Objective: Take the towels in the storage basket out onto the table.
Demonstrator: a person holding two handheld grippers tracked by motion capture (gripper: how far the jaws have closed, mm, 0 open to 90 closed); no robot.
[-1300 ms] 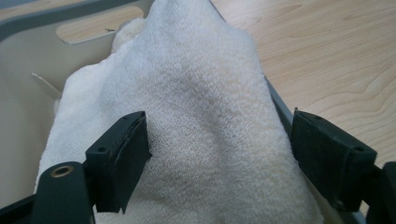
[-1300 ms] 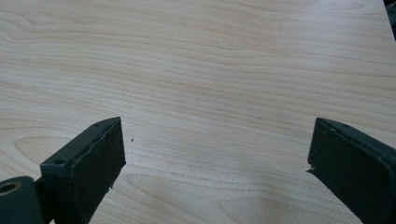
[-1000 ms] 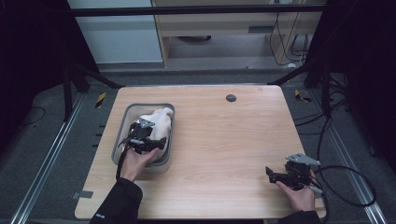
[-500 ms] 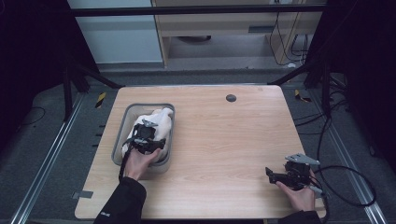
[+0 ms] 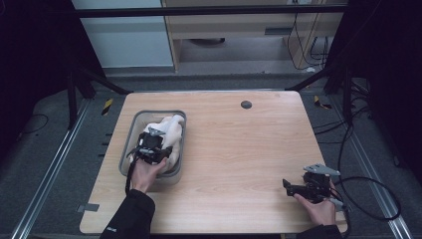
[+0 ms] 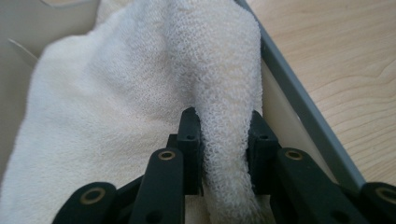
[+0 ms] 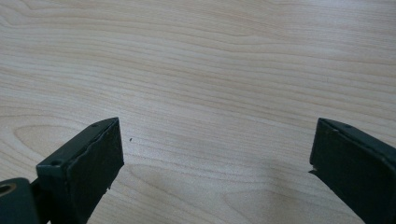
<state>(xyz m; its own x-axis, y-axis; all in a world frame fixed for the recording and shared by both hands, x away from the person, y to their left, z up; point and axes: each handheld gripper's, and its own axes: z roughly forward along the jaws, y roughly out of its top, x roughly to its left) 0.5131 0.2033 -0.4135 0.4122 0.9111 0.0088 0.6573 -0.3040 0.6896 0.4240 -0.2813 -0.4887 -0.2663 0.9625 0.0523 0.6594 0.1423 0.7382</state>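
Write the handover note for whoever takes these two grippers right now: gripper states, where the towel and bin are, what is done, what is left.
Left gripper: its jaws have just been closing and now pinch a raised fold of the white towel inside the grey bin.
Right gripper: open, nothing between the jaws, resting low over bare table at the near right corner.
Towel: bunched in the bin at the table's left side, one end lapping towards the far rim.
Done: grip on the towel taken.
Left: probably lift the towel out of the bin onto the table; the right gripper is free to help.
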